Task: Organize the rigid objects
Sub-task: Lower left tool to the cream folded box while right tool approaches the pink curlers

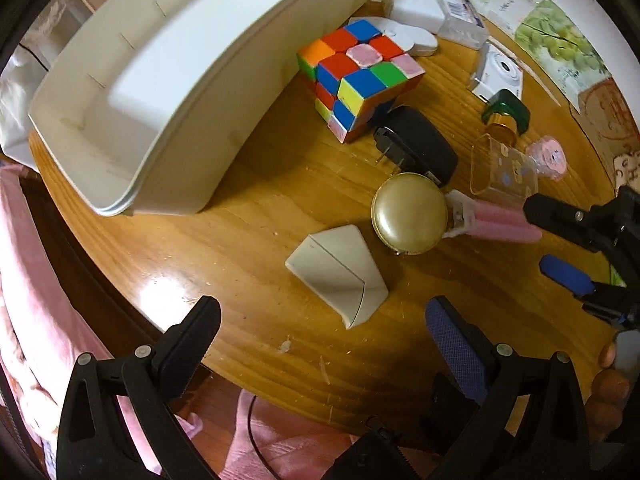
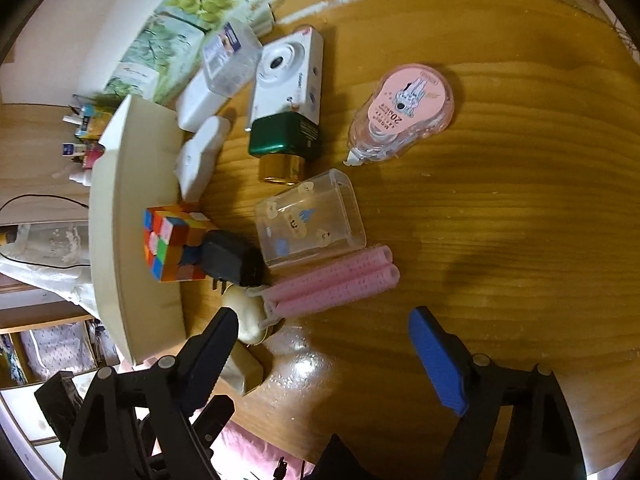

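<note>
A white bin (image 1: 160,92) stands on the wooden table (image 1: 248,216); it also shows in the right wrist view (image 2: 136,240). Beside it lie a colour cube (image 1: 358,80), a black plug adapter (image 1: 420,144), a gold round case (image 1: 409,213), a white wedge-shaped block (image 1: 340,274), a pink hair roller (image 2: 332,284), a clear cup (image 2: 312,224), a green bottle with gold cap (image 2: 284,140), a white camera (image 2: 288,76) and a pink tape dispenser (image 2: 404,112). My left gripper (image 1: 320,332) is open just short of the white block. My right gripper (image 2: 324,344) is open near the roller and shows in the left wrist view (image 1: 560,236).
White chargers (image 2: 200,120) and a clear box (image 2: 230,58) lie behind the cube. Green printed boxes (image 2: 192,20) line the back wall. Pink cloth (image 1: 48,320) hangs below the table's near edge. Small bottles (image 2: 84,136) stand behind the bin.
</note>
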`<state>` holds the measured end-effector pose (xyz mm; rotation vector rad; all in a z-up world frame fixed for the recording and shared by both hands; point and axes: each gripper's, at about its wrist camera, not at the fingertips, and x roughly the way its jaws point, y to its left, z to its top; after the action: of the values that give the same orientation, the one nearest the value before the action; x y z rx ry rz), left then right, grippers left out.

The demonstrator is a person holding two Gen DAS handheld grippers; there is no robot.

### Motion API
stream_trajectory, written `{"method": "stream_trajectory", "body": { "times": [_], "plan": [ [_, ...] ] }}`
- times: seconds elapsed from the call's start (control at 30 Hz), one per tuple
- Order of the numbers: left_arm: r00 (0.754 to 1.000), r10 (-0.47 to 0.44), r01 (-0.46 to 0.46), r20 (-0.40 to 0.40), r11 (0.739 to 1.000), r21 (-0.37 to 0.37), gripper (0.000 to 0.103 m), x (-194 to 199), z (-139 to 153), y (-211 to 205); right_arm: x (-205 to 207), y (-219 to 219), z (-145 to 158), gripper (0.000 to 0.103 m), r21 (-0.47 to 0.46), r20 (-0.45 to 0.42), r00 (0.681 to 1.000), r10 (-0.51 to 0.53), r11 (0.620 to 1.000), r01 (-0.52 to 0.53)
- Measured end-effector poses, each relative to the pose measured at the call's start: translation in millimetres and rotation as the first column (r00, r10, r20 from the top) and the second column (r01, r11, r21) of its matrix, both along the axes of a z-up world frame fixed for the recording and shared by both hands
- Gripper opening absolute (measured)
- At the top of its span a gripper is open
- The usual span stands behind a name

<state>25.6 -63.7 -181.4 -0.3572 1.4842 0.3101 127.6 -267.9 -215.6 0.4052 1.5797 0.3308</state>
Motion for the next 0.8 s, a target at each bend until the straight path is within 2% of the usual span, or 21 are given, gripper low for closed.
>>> {"method": "stream_trajectory", "body": {
  "times": [0.17,0.37,0.6,0.8],
  "plan": [
    [1.000,0.016,-0.017,-0.022,0.999,-0.030,0.098,6.7,-5.6,5.2,6.1,7.5,-5.1,0.084,-0.058,-0.007,1.000,0.024,0.998,-0.024],
    [0.998,0.019,-0.023,-0.062,0.997,-0.068,0.082,12.3,-13.0,10.2,14.5,17.9,-10.8,0.078,-0.138,-0.014,0.998,0.054,0.989,-0.055],
    [0.995,0.030,-0.040,-0.098,0.994,-0.100,0.060,18.0,-25.6,19.2,21.4,24.4,-12.4,0.073,-0.180,-0.009,0.997,0.082,0.980,-0.083],
    [0.993,0.045,-0.058,-0.112,0.992,-0.115,0.058,21.9,-25.8,27.6,26.2,32.9,-9.3,0.072,-0.206,0.001,0.994,0.112,0.972,-0.110]
  ]
}}
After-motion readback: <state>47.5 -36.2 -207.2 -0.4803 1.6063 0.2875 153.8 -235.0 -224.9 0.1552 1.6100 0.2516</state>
